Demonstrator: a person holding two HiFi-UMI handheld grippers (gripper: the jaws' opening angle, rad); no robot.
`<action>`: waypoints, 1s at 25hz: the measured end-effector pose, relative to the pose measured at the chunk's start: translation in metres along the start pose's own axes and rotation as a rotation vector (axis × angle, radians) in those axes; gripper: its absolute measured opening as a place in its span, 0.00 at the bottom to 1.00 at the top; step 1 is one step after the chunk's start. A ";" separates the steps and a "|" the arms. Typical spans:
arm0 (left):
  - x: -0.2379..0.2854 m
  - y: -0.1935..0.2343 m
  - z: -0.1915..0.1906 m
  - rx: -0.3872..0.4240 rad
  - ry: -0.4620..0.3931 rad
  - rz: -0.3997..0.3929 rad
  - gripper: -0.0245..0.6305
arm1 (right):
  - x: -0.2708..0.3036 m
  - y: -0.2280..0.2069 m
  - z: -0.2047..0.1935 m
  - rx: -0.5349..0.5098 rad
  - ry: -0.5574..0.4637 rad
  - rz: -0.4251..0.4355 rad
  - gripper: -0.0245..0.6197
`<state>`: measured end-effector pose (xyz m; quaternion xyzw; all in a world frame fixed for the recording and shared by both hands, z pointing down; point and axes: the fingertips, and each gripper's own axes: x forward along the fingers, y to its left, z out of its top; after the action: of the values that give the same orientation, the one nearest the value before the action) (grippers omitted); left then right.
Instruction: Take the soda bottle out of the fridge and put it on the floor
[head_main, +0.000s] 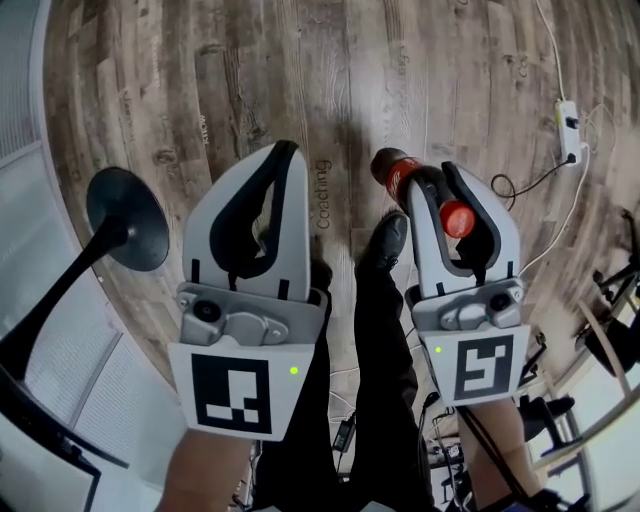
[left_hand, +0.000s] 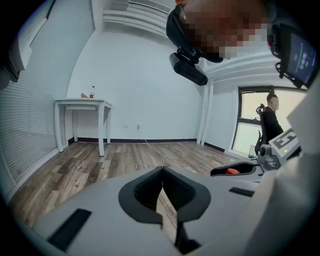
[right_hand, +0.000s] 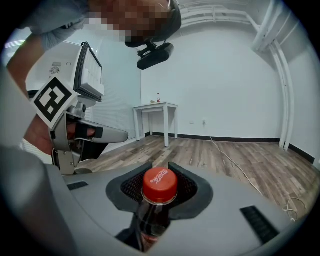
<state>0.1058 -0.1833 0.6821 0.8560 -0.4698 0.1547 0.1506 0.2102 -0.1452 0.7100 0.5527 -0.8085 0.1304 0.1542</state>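
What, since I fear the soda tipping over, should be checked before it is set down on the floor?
1. Right gripper shut on soda bottle neck: ok.
2. Cap up, body hanging below the jaws: ok.
3. Floor ahead of the bottle bare: ok.
4. Shoe clear of the bottle: cannot tell.
5. Left gripper shut, empty, out of the way: ok.
6. Base's height above floor: cannot tell.

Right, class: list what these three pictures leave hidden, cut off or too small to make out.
Soda bottle, right gripper view: lower body hidden by the right gripper's jaws.
Small item on the white table, left gripper view: too small to identify.
Black stand, head view: pole cut off by the left edge.
Seated person, left gripper view: legs behind the right gripper.
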 end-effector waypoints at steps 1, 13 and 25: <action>0.002 0.000 -0.006 -0.001 0.004 -0.001 0.06 | 0.002 -0.001 -0.006 -0.001 0.001 0.001 0.21; 0.014 0.005 -0.055 -0.030 0.001 -0.021 0.06 | 0.010 -0.009 -0.073 0.016 0.039 0.001 0.21; 0.017 0.012 -0.100 -0.014 0.011 -0.025 0.06 | 0.015 -0.009 -0.133 0.020 0.076 -0.013 0.21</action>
<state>0.0922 -0.1619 0.7806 0.8599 -0.4593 0.1542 0.1608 0.2276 -0.1107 0.8380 0.5542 -0.7970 0.1586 0.1801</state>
